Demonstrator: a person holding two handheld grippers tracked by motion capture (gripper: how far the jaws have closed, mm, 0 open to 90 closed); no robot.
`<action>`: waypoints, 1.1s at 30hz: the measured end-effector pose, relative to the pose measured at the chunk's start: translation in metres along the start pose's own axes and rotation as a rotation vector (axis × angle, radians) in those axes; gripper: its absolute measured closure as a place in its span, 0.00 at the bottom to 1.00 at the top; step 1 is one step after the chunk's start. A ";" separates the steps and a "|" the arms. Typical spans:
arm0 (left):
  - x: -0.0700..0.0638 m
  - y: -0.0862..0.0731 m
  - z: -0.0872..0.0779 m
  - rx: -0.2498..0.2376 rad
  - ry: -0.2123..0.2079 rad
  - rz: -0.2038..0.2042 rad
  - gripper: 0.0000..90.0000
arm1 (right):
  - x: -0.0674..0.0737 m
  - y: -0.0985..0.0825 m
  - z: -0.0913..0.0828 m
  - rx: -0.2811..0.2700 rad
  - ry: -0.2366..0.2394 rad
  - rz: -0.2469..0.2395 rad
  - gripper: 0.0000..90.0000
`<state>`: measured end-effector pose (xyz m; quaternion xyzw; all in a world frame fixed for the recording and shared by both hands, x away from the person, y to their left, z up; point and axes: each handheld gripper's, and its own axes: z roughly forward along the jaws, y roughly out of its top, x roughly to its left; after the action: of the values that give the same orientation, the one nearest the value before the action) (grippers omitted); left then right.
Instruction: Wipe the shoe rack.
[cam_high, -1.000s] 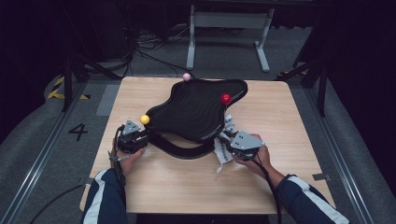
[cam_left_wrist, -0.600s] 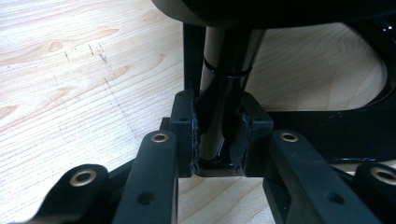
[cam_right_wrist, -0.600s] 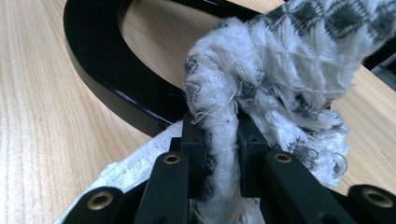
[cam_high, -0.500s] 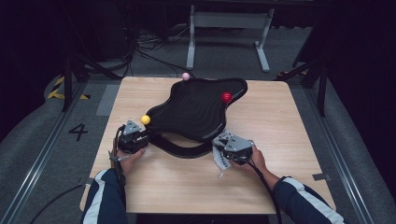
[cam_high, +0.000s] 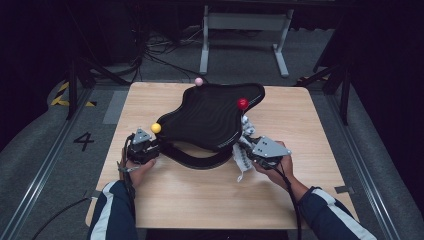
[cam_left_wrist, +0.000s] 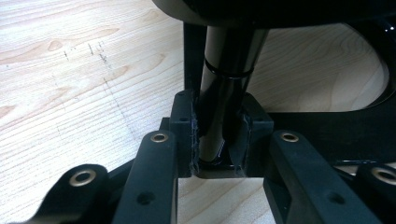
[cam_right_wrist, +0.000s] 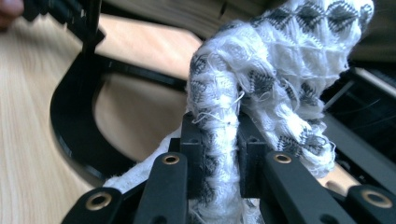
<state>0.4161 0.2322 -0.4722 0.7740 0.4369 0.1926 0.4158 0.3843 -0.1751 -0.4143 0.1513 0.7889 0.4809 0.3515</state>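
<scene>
Woven white cloth (cam_right_wrist: 261, 93) bunches beside a glossy, seemingly ridged black tray (cam_high: 210, 117).

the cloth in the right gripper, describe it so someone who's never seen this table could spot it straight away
On the wooden table lies a big wavy-edged black tray on a curved black stand, with coloured balls at its corners. At its right edge, just below the red ball, the right gripper pinches a bunched cloth. It is the one soft, pale thing there: white knit with a grey diamond pattern.
</scene>
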 end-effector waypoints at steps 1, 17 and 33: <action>0.000 0.000 0.000 0.000 0.001 0.000 0.80 | -0.001 0.003 -0.003 -0.013 -0.007 -0.004 0.86; 0.000 0.000 0.002 -0.003 0.005 -0.002 0.80 | -0.015 0.028 -0.027 -0.125 -0.089 -0.016 0.87; 0.001 0.000 0.003 -0.001 0.002 -0.009 0.80 | -0.027 0.045 -0.041 -0.201 -0.174 -0.010 0.87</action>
<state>0.4187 0.2319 -0.4745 0.7715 0.4408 0.1917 0.4168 0.3705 -0.1958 -0.3526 0.1525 0.7040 0.5407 0.4345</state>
